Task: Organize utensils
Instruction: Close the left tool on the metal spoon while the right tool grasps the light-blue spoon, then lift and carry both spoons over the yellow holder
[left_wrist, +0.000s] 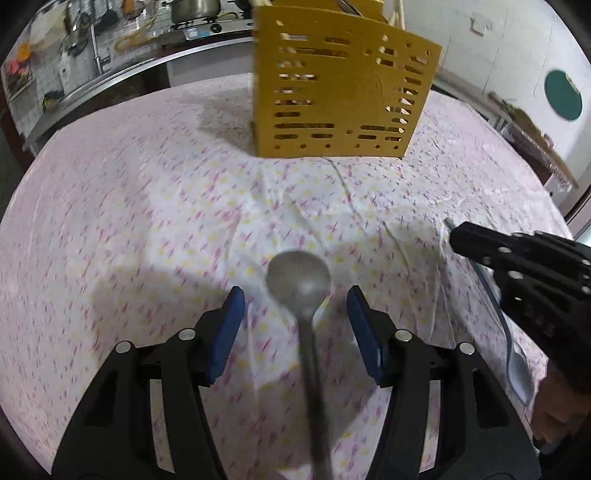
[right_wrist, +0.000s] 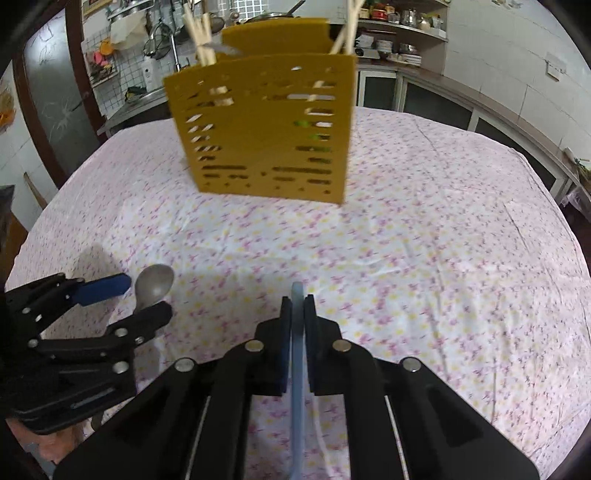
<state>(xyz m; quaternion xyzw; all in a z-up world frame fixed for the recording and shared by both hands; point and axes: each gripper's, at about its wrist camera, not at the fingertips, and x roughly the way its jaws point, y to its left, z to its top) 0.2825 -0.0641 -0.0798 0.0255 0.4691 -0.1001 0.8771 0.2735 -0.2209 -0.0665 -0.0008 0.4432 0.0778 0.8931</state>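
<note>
Bright, motion-blurred fisheye views; dark corners.

A home kitchen: a pot (left_wrist: 194, 9) on a gas stove (left_wrist: 207, 27), a tap (right_wrist: 173, 44) before a tiled wall (right_wrist: 129, 70), shelves (right_wrist: 402, 33) of pots and dishes, and a bench (right_wrist: 406, 229) under a flowered cloth.

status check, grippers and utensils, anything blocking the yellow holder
Left gripper open, metal spoon between its fingers. Right gripper shut on blue utensil. Yellow holder ahead on tablecloth, chopsticks inside. Nothing in the way.
</note>
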